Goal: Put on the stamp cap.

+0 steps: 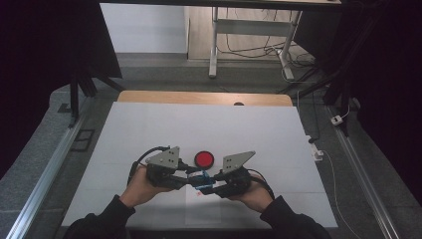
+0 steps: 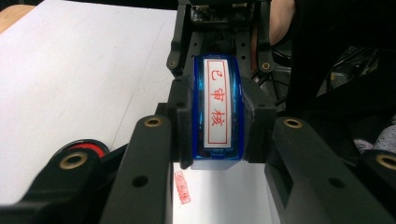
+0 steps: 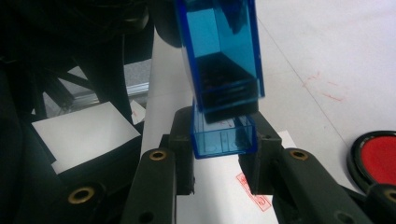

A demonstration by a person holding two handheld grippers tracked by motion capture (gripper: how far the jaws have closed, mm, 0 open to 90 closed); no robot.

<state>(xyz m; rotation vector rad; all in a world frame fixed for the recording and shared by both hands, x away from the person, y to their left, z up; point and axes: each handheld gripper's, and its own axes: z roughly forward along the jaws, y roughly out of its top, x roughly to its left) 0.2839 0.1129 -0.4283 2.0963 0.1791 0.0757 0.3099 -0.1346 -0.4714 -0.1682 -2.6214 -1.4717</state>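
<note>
Both grippers, left (image 1: pixel 191 175) and right (image 1: pixel 211 186), are matte black with a grey three-cornered plate on top and a black cable trailing behind. Brass-ringed screw holes dot the black jaws. Dark sleeves (image 1: pixel 99 221) enter at the bottom of the frame.

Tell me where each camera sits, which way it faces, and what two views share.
High view: above the person's side, looking forward and down on the table; both forearms, left gripper and right gripper.
Left gripper view: along its jaws, shut on the blue stamp.
Right gripper view: along its jaws, shut on the stamp's cap.
Shared: stamp, red ink pad, red imprint.
</note>
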